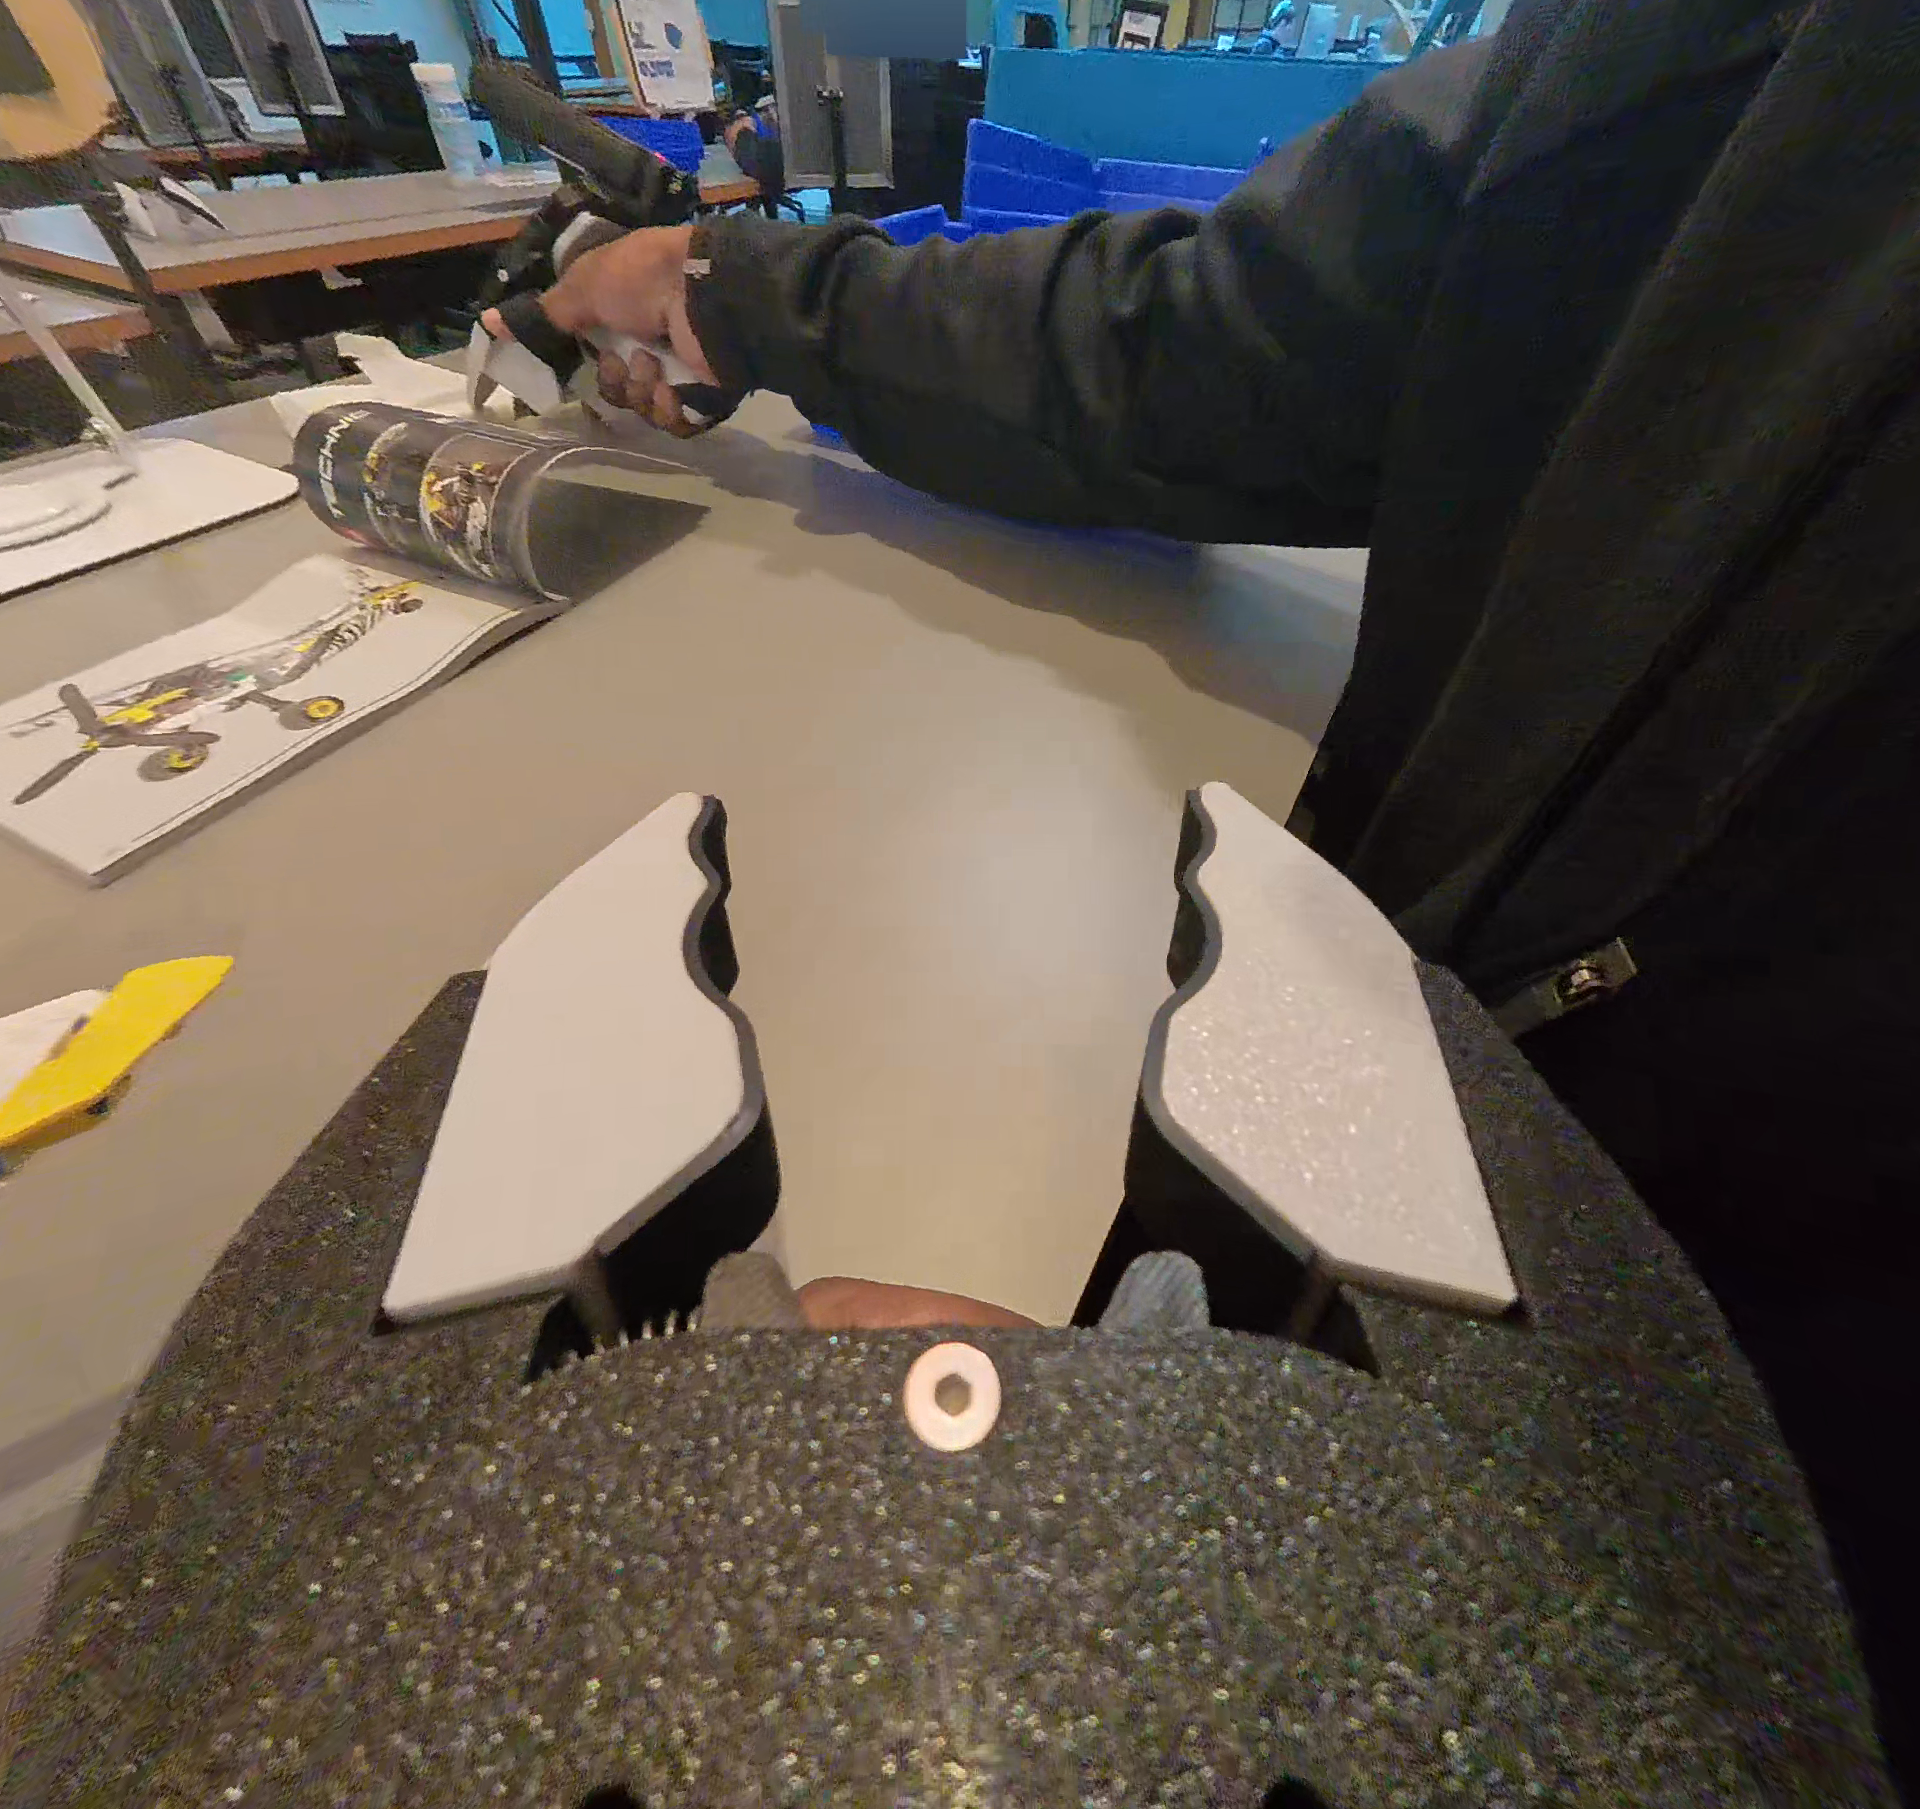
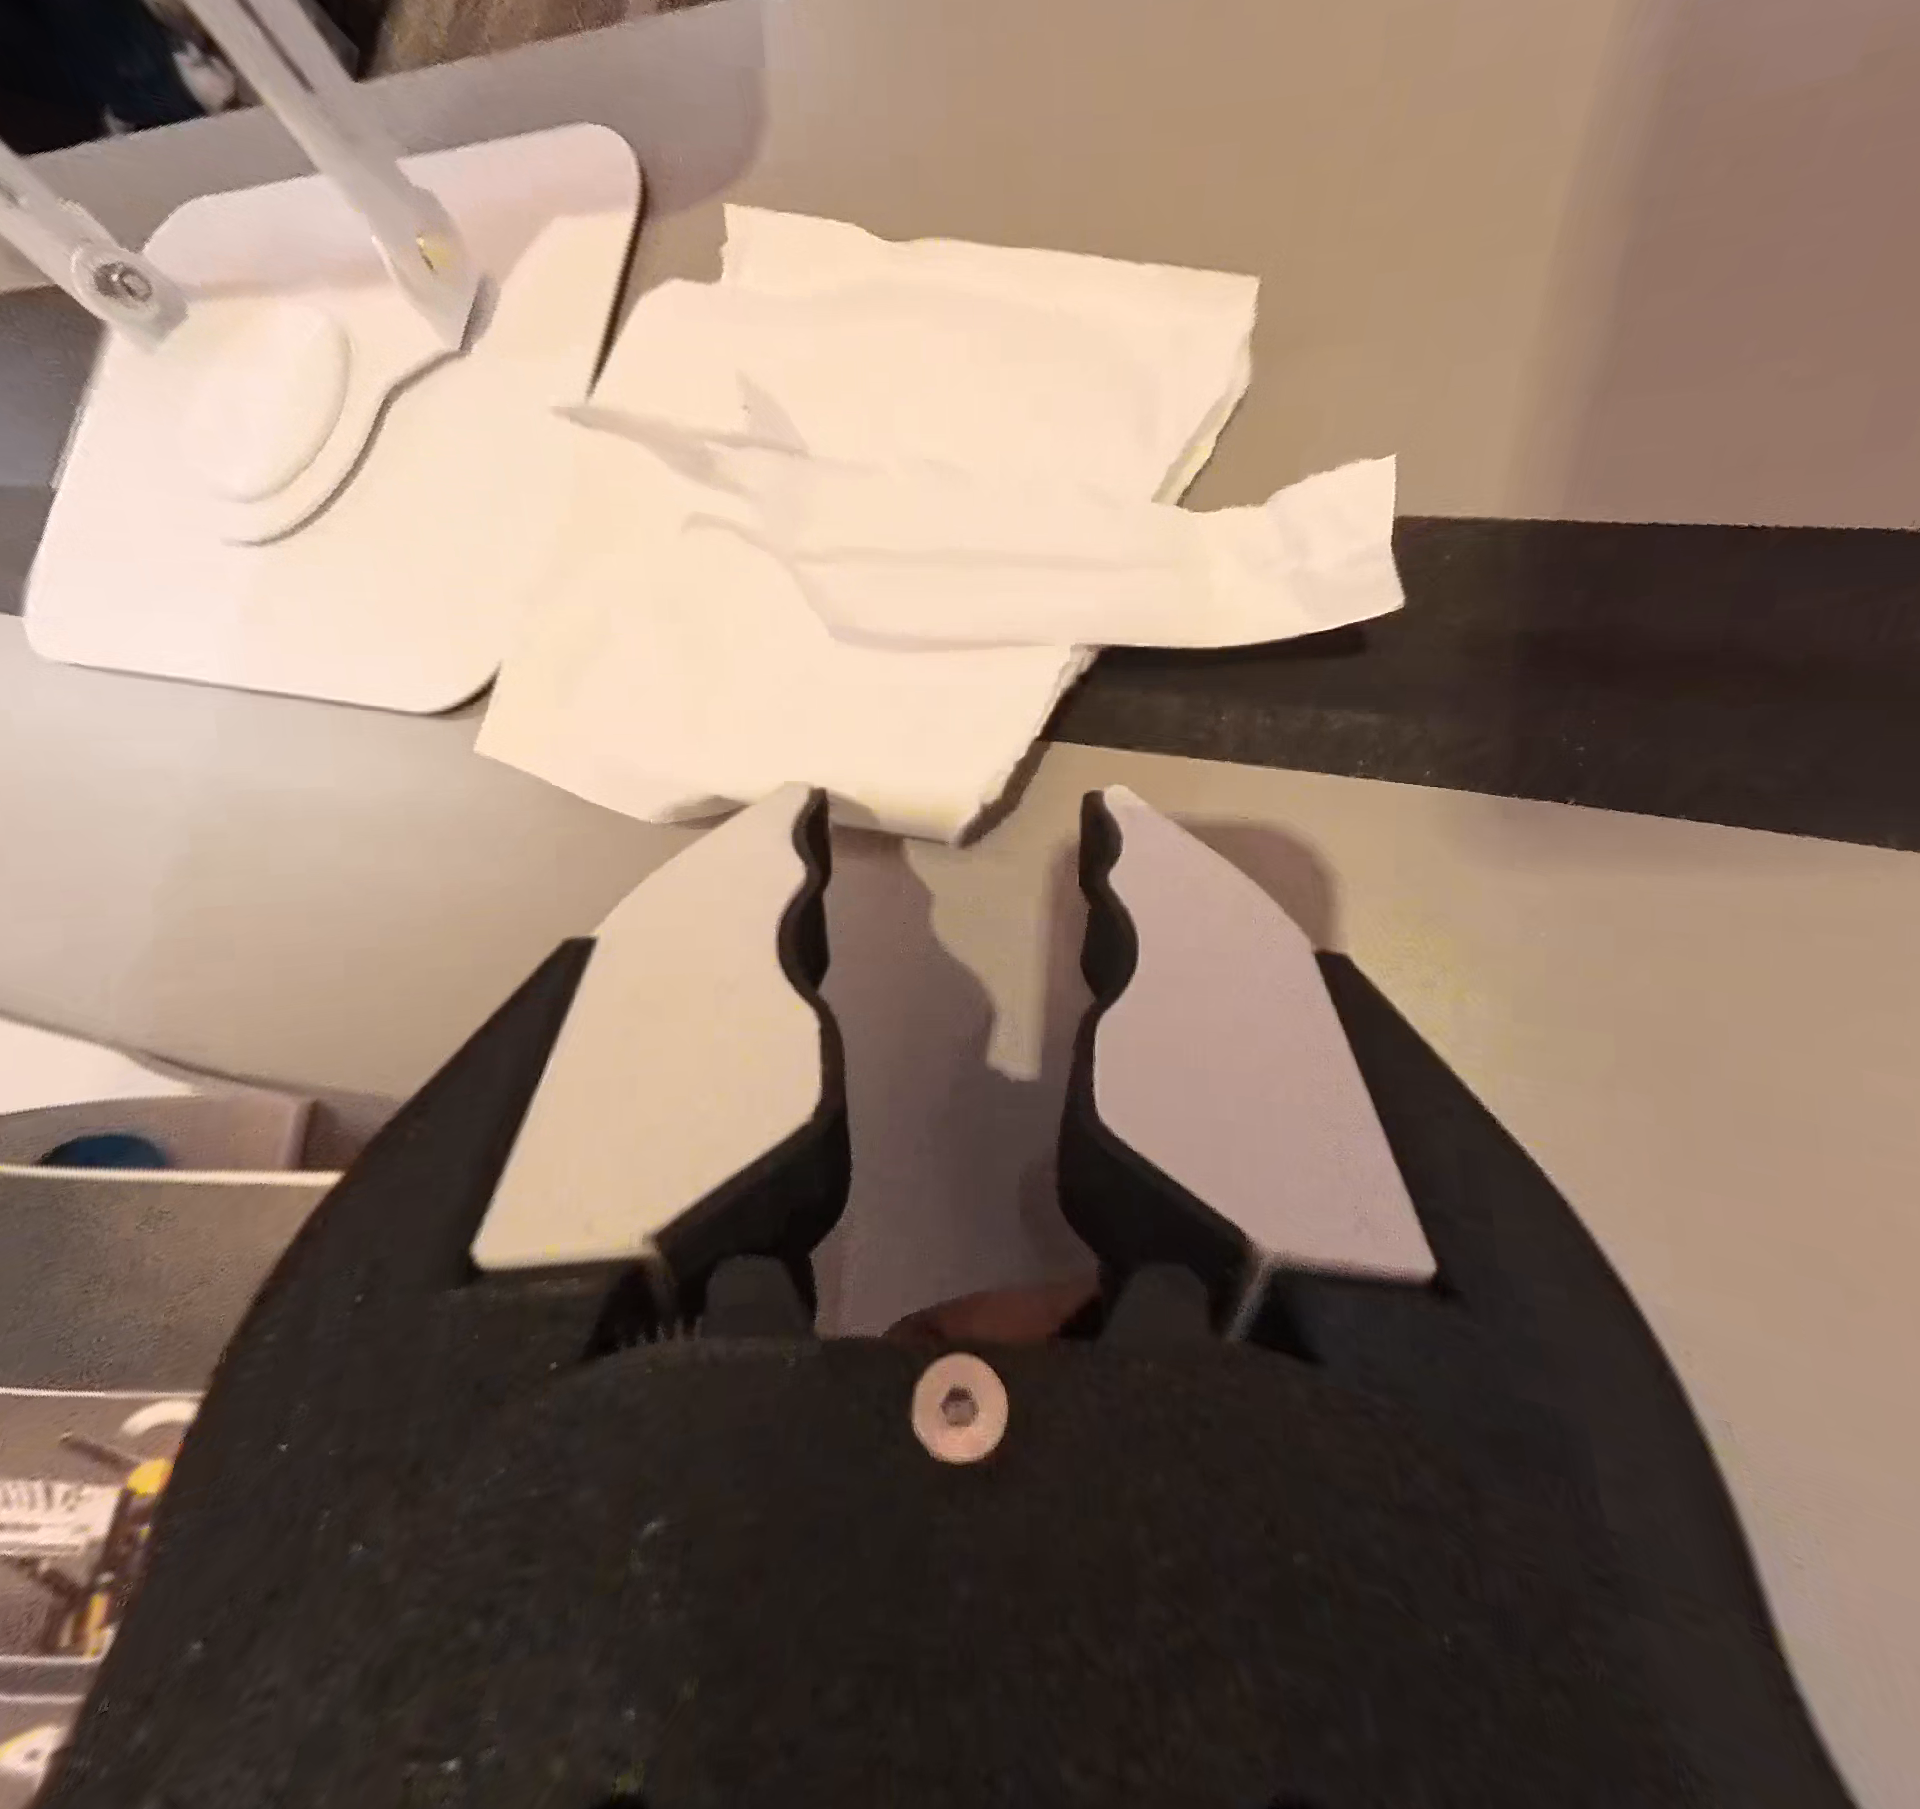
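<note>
While both pairs of jaws stand parted with nothing pressed between their pads, I log the scene from the largest item down. The grey table [image 1: 935, 679] runs under and ahead of both tools. Ahead and left of my left gripper [image 1: 951, 912] lies an open booklet [image 1: 260, 689] with one page curled up, well apart from the jaws; a yellow part [image 1: 114, 1032] sits out to their left. That gripper is wide open over bare tabletop. Ahead and left of my right gripper [image 2: 954, 902] sits a white stand base [image 2: 260, 471]; straight ahead lies a stack of white paper napkins [image 2: 790, 554], partly over a dark strip [image 2: 1558, 679] in the table. The stack's near corner sits just beyond the fingertips, closer to the left finger [image 2: 686, 990]; I see no contact. My judgement: if a napkin is to be gripped, the jaws want centring on that corner, low and flat, closing on the top sheet only, since thin paper will slip or tear.
</note>
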`<state>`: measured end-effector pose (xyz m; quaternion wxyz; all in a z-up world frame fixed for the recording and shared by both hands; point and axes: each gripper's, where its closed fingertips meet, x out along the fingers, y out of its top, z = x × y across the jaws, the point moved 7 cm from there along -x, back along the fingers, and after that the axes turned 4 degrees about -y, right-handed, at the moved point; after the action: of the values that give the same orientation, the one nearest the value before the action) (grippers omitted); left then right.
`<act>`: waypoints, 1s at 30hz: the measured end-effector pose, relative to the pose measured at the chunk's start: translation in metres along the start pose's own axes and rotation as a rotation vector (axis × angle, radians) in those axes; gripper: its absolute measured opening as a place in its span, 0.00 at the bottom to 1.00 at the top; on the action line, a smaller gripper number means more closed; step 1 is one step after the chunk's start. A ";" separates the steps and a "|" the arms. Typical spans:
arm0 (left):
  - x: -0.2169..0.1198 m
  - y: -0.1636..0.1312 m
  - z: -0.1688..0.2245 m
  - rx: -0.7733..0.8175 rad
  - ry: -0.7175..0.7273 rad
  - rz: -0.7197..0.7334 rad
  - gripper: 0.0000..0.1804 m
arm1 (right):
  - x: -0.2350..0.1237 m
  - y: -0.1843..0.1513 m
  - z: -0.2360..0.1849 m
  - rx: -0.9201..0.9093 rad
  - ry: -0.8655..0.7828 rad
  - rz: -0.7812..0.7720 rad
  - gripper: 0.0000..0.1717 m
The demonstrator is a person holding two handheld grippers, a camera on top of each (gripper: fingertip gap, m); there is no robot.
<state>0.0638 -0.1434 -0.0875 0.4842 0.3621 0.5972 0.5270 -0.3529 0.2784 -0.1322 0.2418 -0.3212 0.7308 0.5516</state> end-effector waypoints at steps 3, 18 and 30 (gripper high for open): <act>0.010 0.000 0.000 -0.014 -0.038 0.002 0.46 | 0.004 0.007 0.004 0.044 0.042 0.003 0.23; 0.033 -0.009 -0.004 -0.046 -0.128 -0.017 0.45 | -0.029 0.010 -0.022 -0.263 -0.044 0.063 0.04; 0.048 -0.004 -0.001 -0.027 -0.156 0.015 0.41 | -0.103 0.001 -0.068 -0.615 -0.267 0.062 0.00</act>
<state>0.0497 -0.0991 -0.1007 0.5300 0.4001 0.5477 0.5089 -0.2841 0.2344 -0.0402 0.2104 -0.2815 0.5016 0.7905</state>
